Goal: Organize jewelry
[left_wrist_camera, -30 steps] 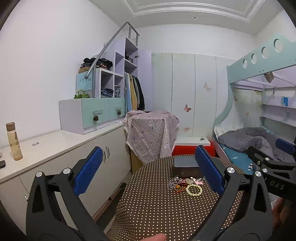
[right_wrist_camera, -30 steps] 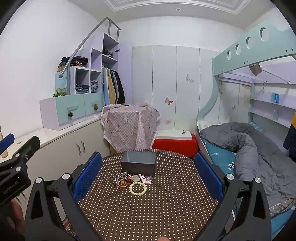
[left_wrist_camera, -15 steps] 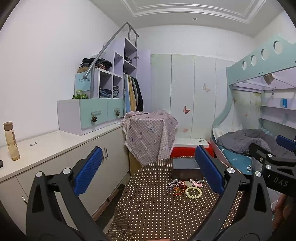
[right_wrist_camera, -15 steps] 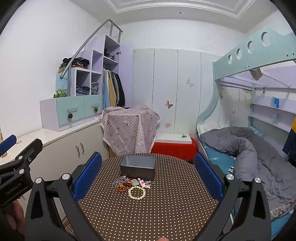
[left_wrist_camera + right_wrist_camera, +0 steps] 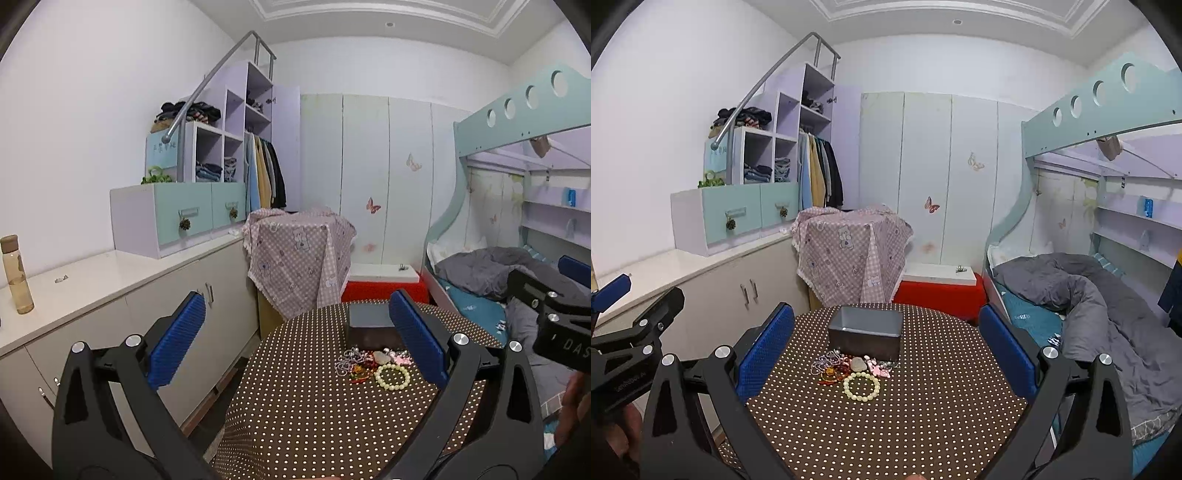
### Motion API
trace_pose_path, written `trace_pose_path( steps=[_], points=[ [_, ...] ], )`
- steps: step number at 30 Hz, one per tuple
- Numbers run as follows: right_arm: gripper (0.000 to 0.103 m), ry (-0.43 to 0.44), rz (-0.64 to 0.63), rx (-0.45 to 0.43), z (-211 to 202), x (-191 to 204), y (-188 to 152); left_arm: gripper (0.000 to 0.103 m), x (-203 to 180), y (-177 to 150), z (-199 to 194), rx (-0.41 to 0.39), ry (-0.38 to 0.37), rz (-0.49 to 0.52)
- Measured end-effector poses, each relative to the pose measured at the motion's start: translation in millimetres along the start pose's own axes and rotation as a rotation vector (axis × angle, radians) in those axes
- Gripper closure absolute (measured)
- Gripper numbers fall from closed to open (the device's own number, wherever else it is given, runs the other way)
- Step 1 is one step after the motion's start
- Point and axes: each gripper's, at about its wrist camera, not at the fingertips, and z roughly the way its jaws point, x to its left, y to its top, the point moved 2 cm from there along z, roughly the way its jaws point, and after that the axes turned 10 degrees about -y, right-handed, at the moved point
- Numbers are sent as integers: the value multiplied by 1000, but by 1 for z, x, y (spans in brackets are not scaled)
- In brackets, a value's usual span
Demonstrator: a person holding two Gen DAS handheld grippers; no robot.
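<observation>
A heap of jewelry lies on the round brown polka-dot table, with a cream bead bracelet at its front. A grey metal box stands just behind the heap. The heap, bracelet and box also show in the left wrist view. My left gripper is open and empty, held above the table's left edge. My right gripper is open and empty, held above the table short of the heap.
A white cabinet counter with a bottle runs along the left. A cloth-covered stand and a red box sit behind the table. A bunk bed with a grey duvet is at the right.
Both views have shifted slightly; the jewelry and box sit a little lower and closer in the frames. Both grippers stay open and empty.
</observation>
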Motion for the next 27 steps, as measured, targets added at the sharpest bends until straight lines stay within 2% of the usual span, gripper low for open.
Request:
trace_pose_path(
  steps=[6,12,17,21,27],
  points=[
    [7,2,-19,69,32,-3,-19,5,8,-30,45,116,15,-4],
    [7,5,-30,234,86,-10,-61,5,12,-74,114,300,21,11],
    [7,17,-40,370,125,-13,-100,5,9,-107,170,438,-19,26],
    [7,23,-42,446,145,-16,-120,5,8,-117,202,501,-34,49],
    [7,23,-32,504,166,-21,-127,5,1,-120,248,579,-82,94]
  ],
)
